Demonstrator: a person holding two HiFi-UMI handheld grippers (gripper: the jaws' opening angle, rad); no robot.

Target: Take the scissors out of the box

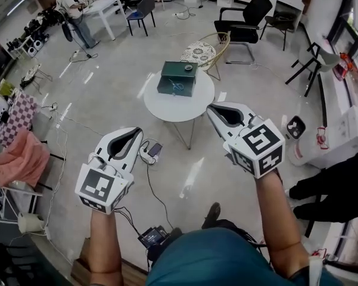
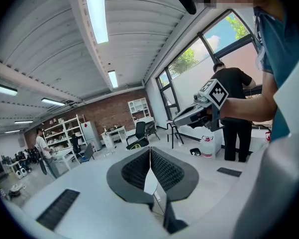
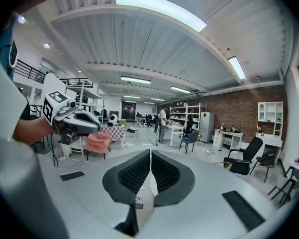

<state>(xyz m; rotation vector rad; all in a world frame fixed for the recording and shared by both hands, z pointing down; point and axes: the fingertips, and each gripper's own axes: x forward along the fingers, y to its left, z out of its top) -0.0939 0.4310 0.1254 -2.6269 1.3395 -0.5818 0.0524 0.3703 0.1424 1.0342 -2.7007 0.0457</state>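
Left hand-held gripper: jaws were pressed together, empty; pointed forward on the bare left forearm. Right hand-held gripper: jaws together, empty; held well apart to its right, on the right forearm.

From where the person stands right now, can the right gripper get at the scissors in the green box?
Probably not yet. The right gripper, jaws shut, hangs short of the round table where the scissors lie in the green box. Nothing blocks the way; a step closer should do.
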